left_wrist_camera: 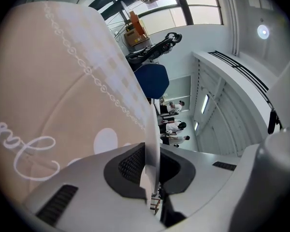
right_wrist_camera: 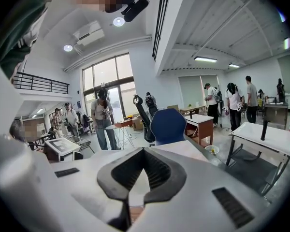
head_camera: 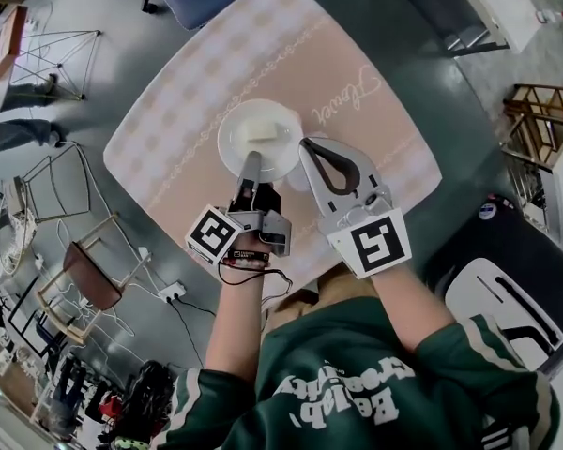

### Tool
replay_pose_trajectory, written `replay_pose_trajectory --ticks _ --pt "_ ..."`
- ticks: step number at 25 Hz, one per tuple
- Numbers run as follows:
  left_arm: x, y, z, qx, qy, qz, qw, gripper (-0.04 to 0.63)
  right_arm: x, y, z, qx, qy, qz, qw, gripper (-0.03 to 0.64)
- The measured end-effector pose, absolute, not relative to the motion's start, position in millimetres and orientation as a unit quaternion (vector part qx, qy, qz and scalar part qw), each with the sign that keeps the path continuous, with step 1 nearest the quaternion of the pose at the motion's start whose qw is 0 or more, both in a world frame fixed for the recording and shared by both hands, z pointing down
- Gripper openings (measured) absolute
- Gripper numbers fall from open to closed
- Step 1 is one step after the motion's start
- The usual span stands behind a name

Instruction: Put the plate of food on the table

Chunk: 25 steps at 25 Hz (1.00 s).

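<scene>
1. Head view: the white plate, with a pale block of food on it, is over the middle of the cloth-covered surface. The left gripper is at its near rim.
2. Left gripper view: the jaws clamp the thin rim. The plate looks stiff, slick and breakable, so it should be kept level.
3. Right gripper view: the right gripper is closed on nothing.

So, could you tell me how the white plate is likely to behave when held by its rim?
The plate looks rigid and probably breakable, so it should hold its shape. Pinched at one edge by the left gripper, it may tip or slip, since it looks smooth. The food sits loose and could slide.
</scene>
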<state>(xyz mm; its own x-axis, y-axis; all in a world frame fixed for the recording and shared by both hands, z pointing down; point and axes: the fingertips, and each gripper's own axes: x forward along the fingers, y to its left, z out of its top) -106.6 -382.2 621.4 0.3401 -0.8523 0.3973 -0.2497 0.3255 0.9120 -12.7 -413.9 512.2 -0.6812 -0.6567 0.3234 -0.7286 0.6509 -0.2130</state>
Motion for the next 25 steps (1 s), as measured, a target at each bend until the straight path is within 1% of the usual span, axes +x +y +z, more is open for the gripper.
replay_pose_trajectory --ticks 10,22,24,25 --pt "-113.2 -381.2 657.7 0.502 -0.547 -0.195 0.641 0.028 -20.8 -420.3 529.1 0.379 -0.9 0.179 0.119 0.015" --pt "-111.1 -379.1 670.7 0.502 -0.553 -0.177 0.641 0.028 -21.1 -419.8 544.3 0.382 -0.896 0.189 0.128 0.015" --pt "-110.1 -378.6 669.1 0.504 -0.552 -0.178 0.64 0.048 -22.3 -418.4 545.0 0.38 -0.896 0.191 0.13 0.015" --pt "-109.8 -378.3 668.7 0.504 -0.552 -0.177 0.64 0.076 -22.9 -418.0 545.4 0.38 -0.896 0.192 0.131 0.015"
